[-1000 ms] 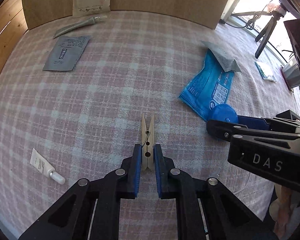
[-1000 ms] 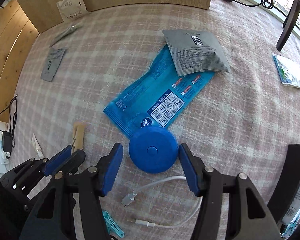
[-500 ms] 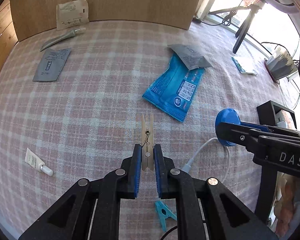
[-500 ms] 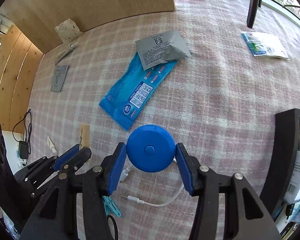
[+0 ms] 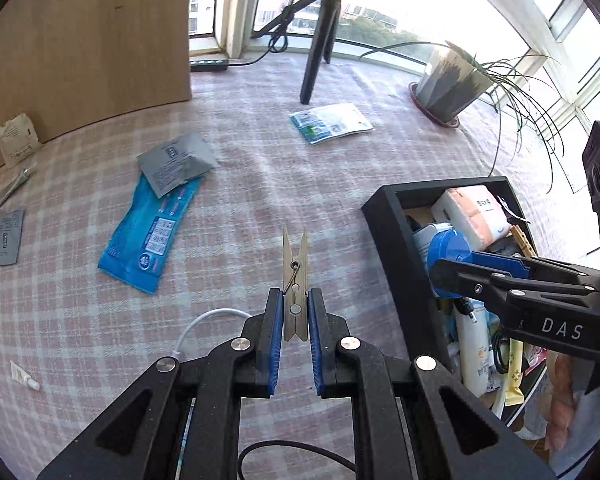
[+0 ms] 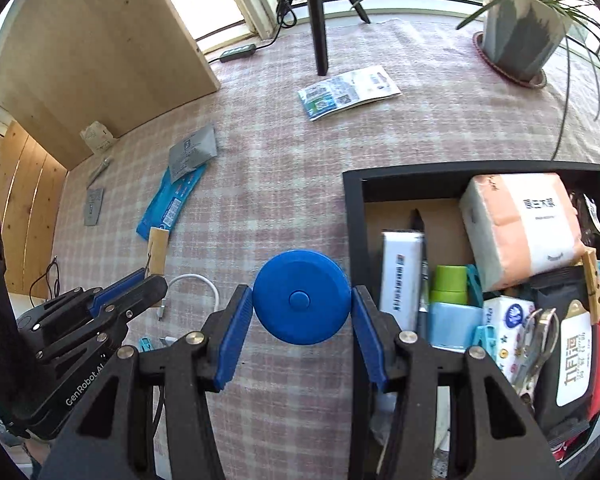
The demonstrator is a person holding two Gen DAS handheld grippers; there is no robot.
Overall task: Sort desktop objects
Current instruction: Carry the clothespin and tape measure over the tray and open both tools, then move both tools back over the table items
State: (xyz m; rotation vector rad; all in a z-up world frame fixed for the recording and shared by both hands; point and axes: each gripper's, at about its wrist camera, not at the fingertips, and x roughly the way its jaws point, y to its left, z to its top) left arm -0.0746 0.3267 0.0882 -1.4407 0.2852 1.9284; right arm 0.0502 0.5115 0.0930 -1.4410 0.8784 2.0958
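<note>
My left gripper (image 5: 294,314) is shut on a wooden clothespin (image 5: 295,272) and holds it above the checked tablecloth; the clothespin also shows in the right wrist view (image 6: 157,251). My right gripper (image 6: 302,316) is shut on a round blue tape measure (image 6: 302,297), held in the air just left of the black storage box (image 6: 354,216). In the left wrist view the tape measure (image 5: 448,249) hangs over the box (image 5: 396,248), which is full of small items.
A blue wipes packet (image 5: 150,232) with a grey sachet (image 5: 176,162) on it lies at left. A white cable (image 5: 204,322), a small white tube (image 5: 24,378), a leaflet (image 5: 330,122), a tripod (image 5: 316,52) and a potted plant (image 5: 450,86) are on the table.
Both grippers have lifted and swung to the right with their objects. The black box, the plant and the window have come into view; the tape measure is now beside the box.
</note>
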